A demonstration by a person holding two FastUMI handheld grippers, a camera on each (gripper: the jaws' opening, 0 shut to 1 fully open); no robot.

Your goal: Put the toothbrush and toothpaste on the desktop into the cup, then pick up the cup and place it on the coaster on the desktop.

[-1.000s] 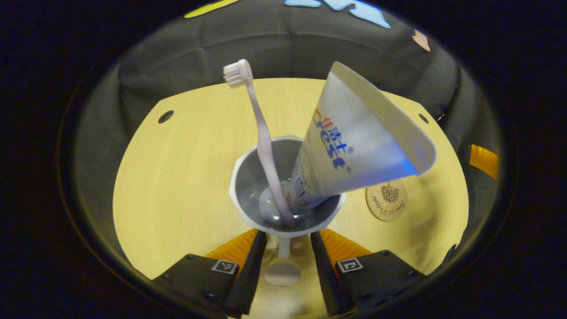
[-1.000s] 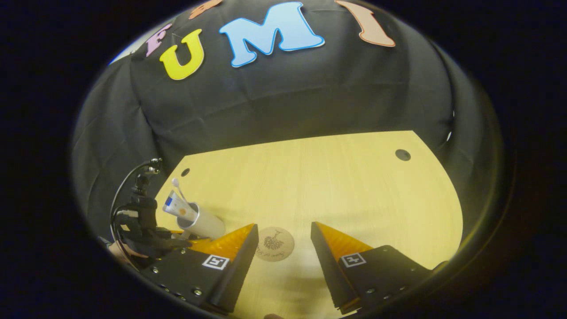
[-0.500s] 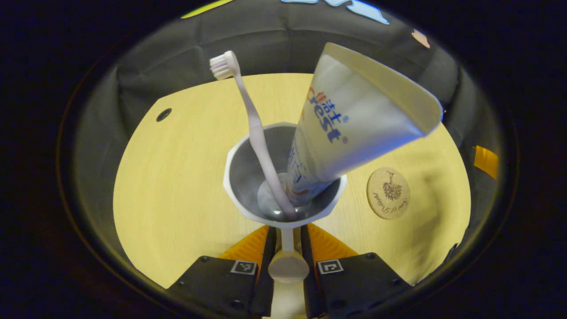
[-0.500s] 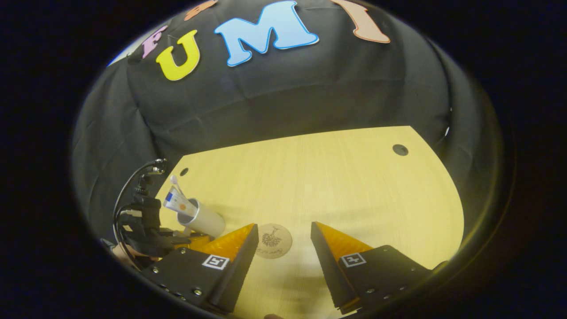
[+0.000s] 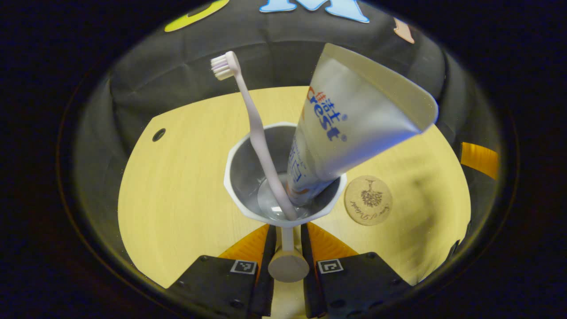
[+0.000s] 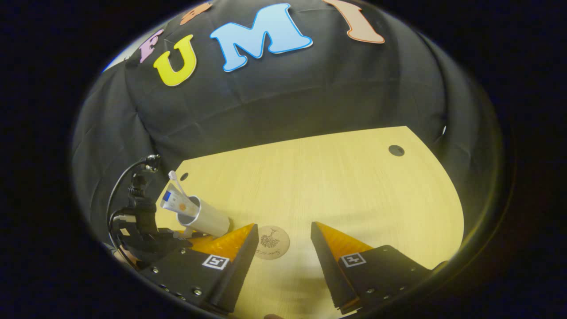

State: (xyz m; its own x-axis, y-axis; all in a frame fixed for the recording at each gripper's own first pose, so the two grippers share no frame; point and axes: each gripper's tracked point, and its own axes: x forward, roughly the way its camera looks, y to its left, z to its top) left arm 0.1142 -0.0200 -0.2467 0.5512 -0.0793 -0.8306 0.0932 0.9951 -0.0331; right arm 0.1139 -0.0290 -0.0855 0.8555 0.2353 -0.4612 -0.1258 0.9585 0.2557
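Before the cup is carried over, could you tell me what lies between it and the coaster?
Nothing: in the left gripper view only bare desktop separates the cup from the coaster.

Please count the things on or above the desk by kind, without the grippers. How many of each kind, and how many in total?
cup: 1
toothbrush: 1
toothpaste: 1
coaster: 1
Total: 4

Black cloth wall (creased) behind everything.
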